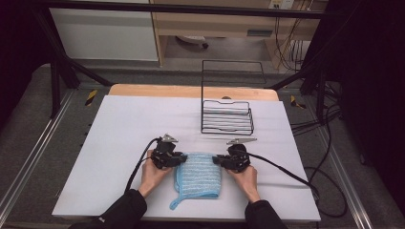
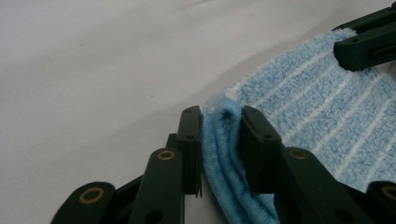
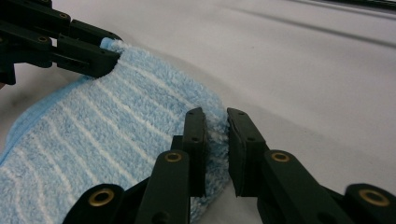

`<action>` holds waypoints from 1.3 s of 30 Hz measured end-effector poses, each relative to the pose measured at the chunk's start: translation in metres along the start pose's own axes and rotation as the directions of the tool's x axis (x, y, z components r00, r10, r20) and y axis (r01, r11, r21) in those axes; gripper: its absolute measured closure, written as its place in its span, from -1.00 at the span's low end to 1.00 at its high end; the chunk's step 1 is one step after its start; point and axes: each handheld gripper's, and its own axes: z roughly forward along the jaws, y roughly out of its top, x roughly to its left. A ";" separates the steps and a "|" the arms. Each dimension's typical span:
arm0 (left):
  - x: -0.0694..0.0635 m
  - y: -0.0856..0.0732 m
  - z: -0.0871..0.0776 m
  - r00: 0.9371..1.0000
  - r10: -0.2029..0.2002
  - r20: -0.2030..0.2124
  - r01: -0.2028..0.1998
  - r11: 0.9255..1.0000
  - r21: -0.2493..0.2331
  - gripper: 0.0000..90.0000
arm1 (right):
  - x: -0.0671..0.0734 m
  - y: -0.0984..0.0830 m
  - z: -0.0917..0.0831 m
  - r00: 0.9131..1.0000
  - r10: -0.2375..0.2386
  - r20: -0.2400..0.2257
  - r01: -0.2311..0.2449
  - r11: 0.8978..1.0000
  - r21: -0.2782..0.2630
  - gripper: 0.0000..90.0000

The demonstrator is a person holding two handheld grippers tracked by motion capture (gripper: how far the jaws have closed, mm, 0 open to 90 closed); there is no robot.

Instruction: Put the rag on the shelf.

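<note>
Black-sleeved forearms are seen at the near edge of the white worktop [image 1: 119,124], where a folded blue-and-white striped terry cloth [image 1: 201,174] lies. Its far left corner is clamped by the left gripper [image 2: 222,122], its far right corner by the right gripper [image 3: 215,122]. Uneven lifting could undo the fold.

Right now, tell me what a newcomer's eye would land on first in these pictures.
The blue striped cloth lies folded at the near middle of the white table, the one patch of colour there. The left gripper pinches its far left corner and the right gripper its far right corner, fingers closed on the folded edge. Behind them, toward the far right of the table, stands a black wire rack.
</note>
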 end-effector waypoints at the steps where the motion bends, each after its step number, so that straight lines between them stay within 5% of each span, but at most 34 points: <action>1: 0.000 0.000 0.000 1.000 -0.002 0.002 0.002 1.000 0.000 0.58 | 0.000 0.000 0.000 1.000 0.000 -0.006 0.000 1.000 -0.001 0.78; 18: -0.002 0.002 -0.016 0.999 -0.027 0.021 0.028 0.998 -0.064 0.68 | 0.005 0.006 -0.020 0.999 -0.004 -0.051 0.001 0.998 -0.070 0.82; 27: -0.008 0.004 -0.037 0.999 -0.019 0.041 0.025 0.989 -0.144 0.68 | 0.011 0.008 -0.038 0.996 -0.022 -0.088 0.009 0.988 -0.152 0.82; 39: -0.023 0.010 -0.061 0.999 0.012 0.044 -0.002 0.972 -0.235 0.69 | 0.022 0.014 -0.060 0.993 -0.098 -0.061 0.081 0.967 -0.240 0.83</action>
